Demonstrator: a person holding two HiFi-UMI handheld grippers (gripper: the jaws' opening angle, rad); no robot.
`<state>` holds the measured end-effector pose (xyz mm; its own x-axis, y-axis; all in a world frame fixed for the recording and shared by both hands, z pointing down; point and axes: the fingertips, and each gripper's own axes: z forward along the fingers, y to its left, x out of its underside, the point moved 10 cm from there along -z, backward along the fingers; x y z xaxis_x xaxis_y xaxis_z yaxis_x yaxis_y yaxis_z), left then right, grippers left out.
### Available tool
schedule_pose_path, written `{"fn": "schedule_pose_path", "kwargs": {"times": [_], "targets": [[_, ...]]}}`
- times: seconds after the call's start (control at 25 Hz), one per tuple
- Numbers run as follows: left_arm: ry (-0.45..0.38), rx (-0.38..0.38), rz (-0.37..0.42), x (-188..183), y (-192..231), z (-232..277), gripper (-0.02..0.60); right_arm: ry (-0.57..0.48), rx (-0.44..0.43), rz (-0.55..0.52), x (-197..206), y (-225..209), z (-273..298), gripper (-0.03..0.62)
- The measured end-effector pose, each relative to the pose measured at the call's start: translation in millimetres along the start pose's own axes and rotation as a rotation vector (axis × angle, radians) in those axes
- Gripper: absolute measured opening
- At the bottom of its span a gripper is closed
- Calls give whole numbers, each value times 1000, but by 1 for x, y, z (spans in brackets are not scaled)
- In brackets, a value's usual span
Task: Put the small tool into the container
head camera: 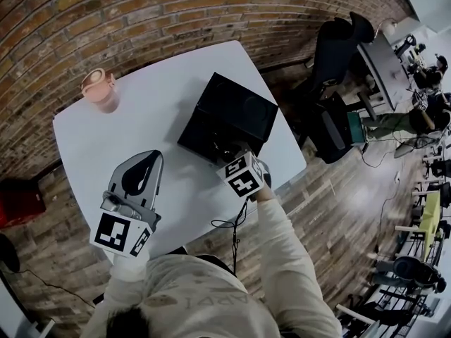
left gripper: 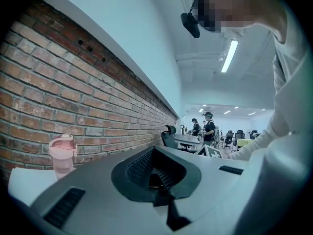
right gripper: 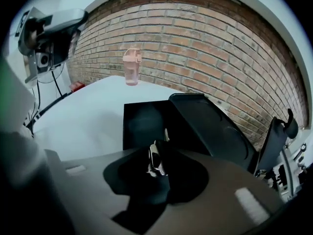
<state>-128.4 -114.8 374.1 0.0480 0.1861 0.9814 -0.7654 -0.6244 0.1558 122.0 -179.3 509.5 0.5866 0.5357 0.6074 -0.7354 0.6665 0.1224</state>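
A black container (head camera: 227,115) stands open on the white table (head camera: 176,203), its lid (right gripper: 210,126) tilted back to the right. My right gripper (head camera: 231,153) hangs over the container's near edge. In the right gripper view a small black-and-white tool (right gripper: 155,161) sits upright between the jaws of the right gripper (right gripper: 157,169), above the dark inside of the container (right gripper: 142,124); the jaws stand apart and I see no pad pressing on it. My left gripper (head camera: 151,156) is held over the table's front left, its tips together and nothing between them (left gripper: 155,181).
A pink bottle (head camera: 99,89) stands at the table's far left corner, also seen in the right gripper view (right gripper: 131,66). A brick wall (head camera: 141,13) runs behind the table. A black office chair (head camera: 338,48) and desks lie to the right, and a red object (head camera: 20,203) is on the floor at left.
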Motion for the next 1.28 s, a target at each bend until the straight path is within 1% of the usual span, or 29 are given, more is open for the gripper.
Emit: {"fn": "schedule_pose_path", "kwargs": {"times": [0.08,0.12,0.16,0.2,0.4,0.56,0.72,1.0,1.28], "targets": [[0,5,3,0,-2,1,5,-37,5,37,-2,-1,-8,104],[1,9,5,0,-3,1,5,-64,19,61,-2,-2,-14,79],[0,13,7,1,-5,1,5,-98,35,88,-3,-3,-20,35],[-1,17,9,1,-6,1,5,-132,46,114,-3,-3,-27,11],[-9,38,22,-2,-17,1,5,-281,45,240,7,-4,-62,9],[-12,54,37,-6,-27,-2,5,-371,97,291,18,4,-88,9],[-15,72,55,-8,-36,-7,5,-450,148,371,28,13,-112,9],[-29,107,89,-18,-54,-21,5,-535,223,422,37,36,-153,9],[-47,142,117,-25,-72,-43,5,-591,285,468,52,64,-188,9]]}}
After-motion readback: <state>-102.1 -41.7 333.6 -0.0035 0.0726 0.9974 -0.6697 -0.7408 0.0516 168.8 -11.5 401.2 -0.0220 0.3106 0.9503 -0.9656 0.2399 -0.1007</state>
